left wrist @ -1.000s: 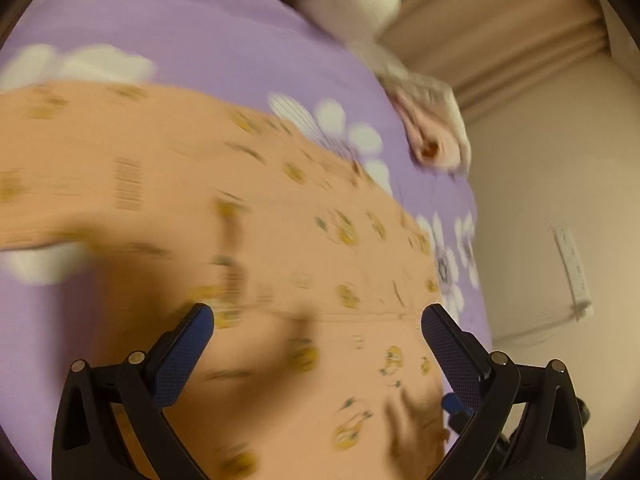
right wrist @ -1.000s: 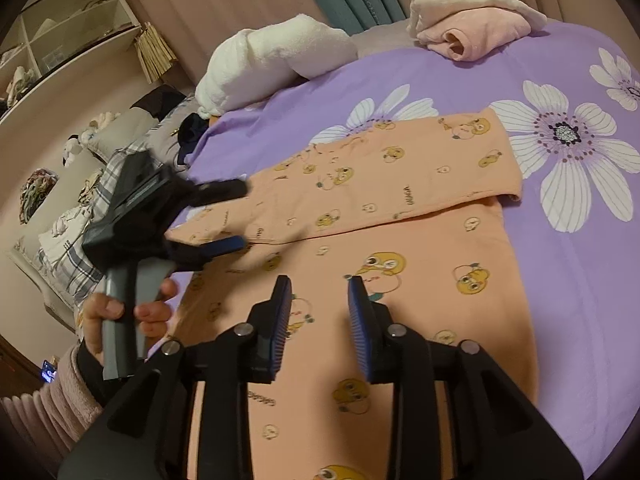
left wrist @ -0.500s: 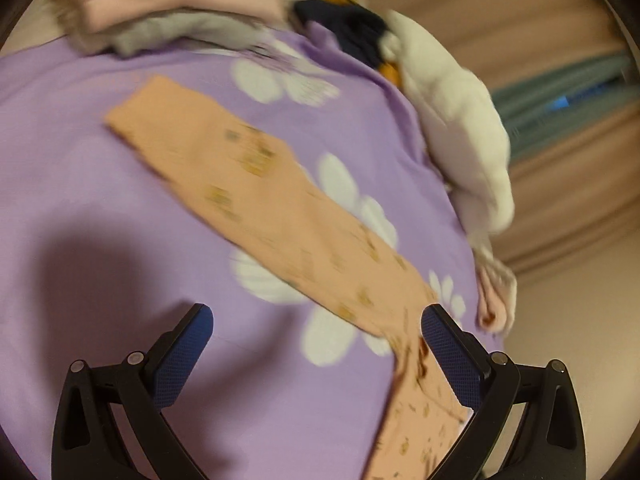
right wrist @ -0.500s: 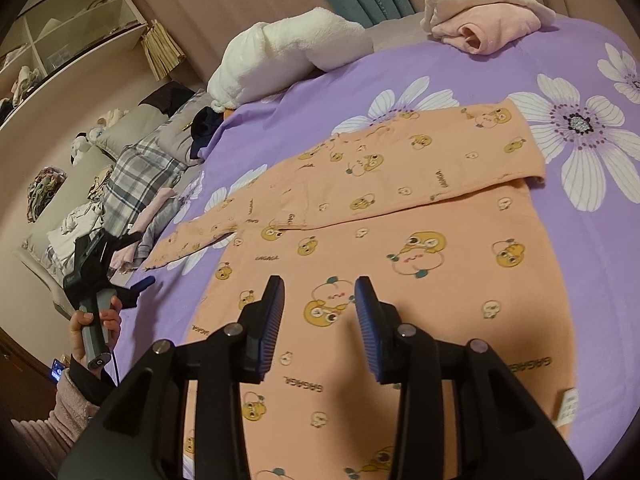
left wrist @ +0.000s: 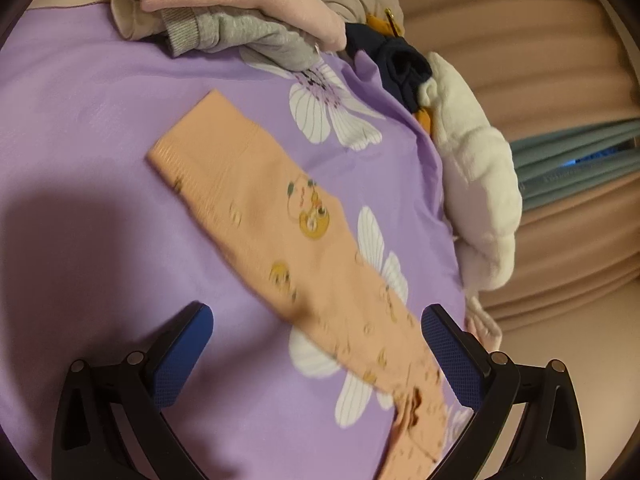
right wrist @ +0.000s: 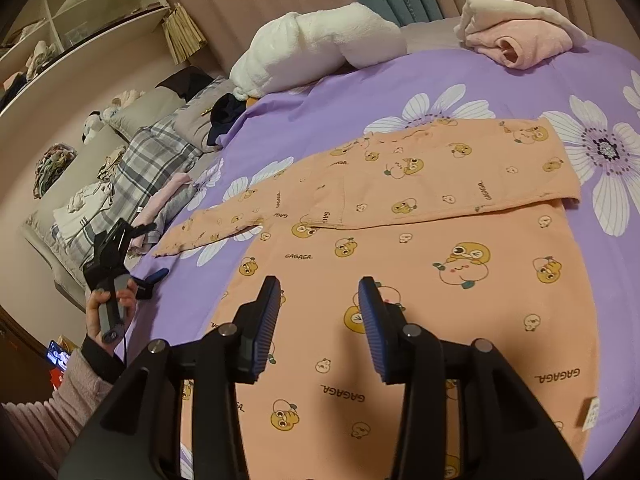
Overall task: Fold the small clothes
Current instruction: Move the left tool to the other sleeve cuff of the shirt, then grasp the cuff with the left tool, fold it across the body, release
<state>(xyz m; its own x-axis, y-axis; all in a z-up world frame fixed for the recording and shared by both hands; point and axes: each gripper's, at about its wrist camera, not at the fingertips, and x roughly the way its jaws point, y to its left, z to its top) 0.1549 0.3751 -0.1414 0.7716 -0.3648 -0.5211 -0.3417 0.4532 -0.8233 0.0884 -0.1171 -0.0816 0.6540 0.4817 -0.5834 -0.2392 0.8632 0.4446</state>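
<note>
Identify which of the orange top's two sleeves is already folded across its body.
The right-hand sleeve lies folded across the chest; the other sleeve stretches flat on the purple bedsheet, toward the left gripper.

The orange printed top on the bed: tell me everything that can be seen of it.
The orange printed top is a soft, knit-looking long-sleeved garment, patterned with cartoon chicks and the word GAGAGA. It lies flat on the purple floral bedspread. One sleeve is folded across the chest; the other sleeve stretches straight out over the bedspread, ending in a ribbed cuff. A small label shows at the hem edge. The right gripper hovers over the body, jaws opening, nothing between them.
</note>
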